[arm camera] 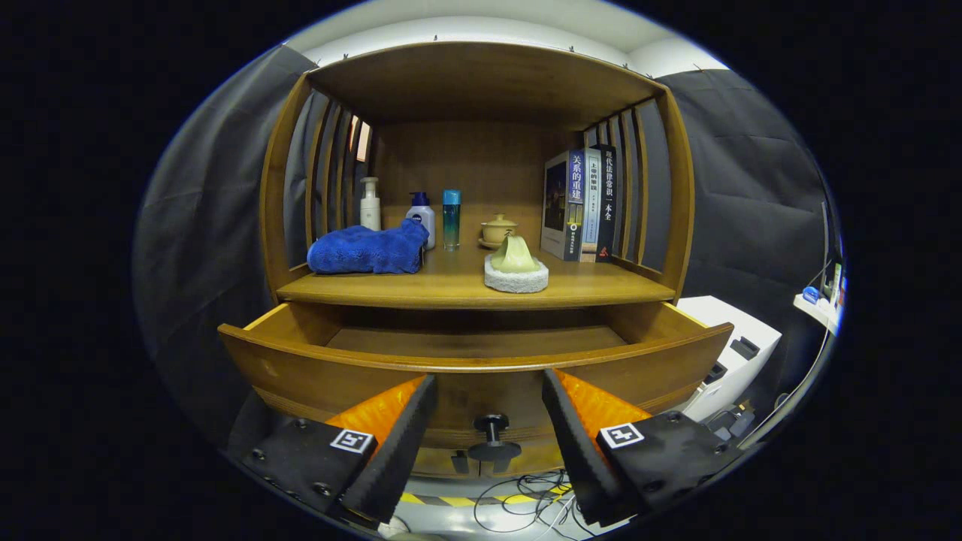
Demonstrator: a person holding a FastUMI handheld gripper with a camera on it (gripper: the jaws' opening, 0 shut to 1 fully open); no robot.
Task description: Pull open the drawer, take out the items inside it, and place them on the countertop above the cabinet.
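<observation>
The drawer [481,361] stands pulled open across the lower middle of the frame, its curved wooden front facing us and its floor showing bare as far as one can see over the front board; the near part of the floor is hidden behind that board, so anything lying there cannot be told. The gripper [488,409] hangs at the bottom centre with its fingers spread wide, holding nothing, one finger on either side of the drawer's knob [493,436], which sits in the gap between them without touching either. That stance reads as a hand backed off from the knob, free for a reach.

Up in the middle of the frame, the countertop [451,289] above the drawer carries a fair crowd. A blue towel [368,250] lies heaped at the left, just in front of a white pump bottle [369,203], a blue-capped white bottle [422,218] and a slim teal bottle [451,218]. Toward centre right, a green lump on a pale round stone base [515,269] sits near the front edge, a lidded tea cup [498,229] behind it, and books [582,203] stand upright against the slatted right side.

My read: the front items sit forward because that is where a hand unloading the drawer would set them down. If the hidden strip is empty too, the job looks all but done.
</observation>
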